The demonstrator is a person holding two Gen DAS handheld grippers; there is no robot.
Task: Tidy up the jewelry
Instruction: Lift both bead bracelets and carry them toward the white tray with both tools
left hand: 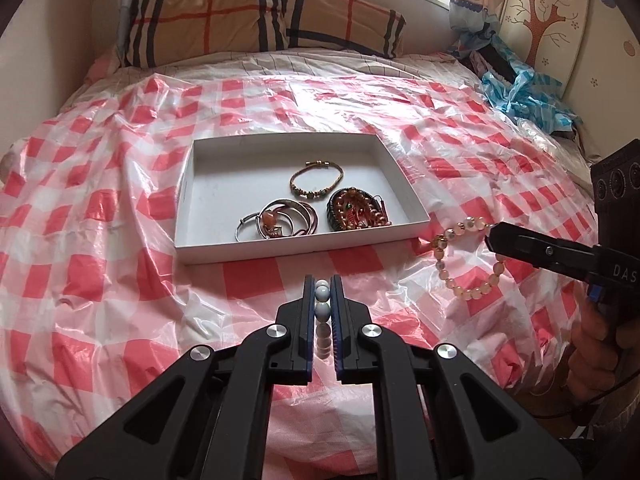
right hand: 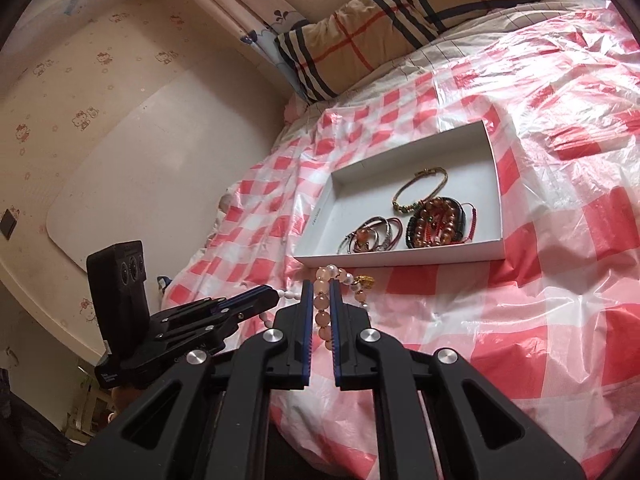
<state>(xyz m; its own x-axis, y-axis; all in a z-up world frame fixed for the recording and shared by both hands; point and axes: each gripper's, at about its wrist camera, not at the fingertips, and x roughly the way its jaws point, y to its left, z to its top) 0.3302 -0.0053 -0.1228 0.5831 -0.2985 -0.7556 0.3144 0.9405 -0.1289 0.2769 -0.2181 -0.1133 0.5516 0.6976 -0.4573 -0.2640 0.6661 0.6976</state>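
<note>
White card formed the shallow box [left hand: 208, 184], which lay open on the checked plastic sheet [left hand: 100, 208] that covered the bed. Inside it, toward the near right, sat three lots of jewelry: a thin gold cord bracelet [left hand: 316, 180] lying alone, a tangle of silver bangles [left hand: 280, 220] with an orange stone just in front of it, and a dark-rimmed heap of amber beads [left hand: 354, 212] against the right wall. The far and left parts of the box floor were bare.

The left gripper [left hand: 322, 300] had its jaws clenched on a strand of pale white beads [left hand: 322, 293], the beads stacked in a line between the pads. The right gripper [right hand: 321, 312] had its jaws grasping a pink bead bracelet [right hand: 322, 304], just in front of the box's near wall.

From the left wrist, the pink bracelet [left hand: 468, 256] showed as a whole loop hanging from the tip of the right gripper [left hand: 494, 240], to the right of the box and near its corner; a small gold charm sat on the loop's left side. That view also took in a crumpled blue checked bag [left hand: 520, 96] at the far right and the person's hand on the right tool.

From the right wrist, only part of the loop showed, with the gold charm [right hand: 365, 280] just beside the jaws. The left gripper [right hand: 256, 300] appeared side-on at lower left, white beads trailing from its tip. A plaid pillow [right hand: 400, 12] lay at the head of the bed.
</note>
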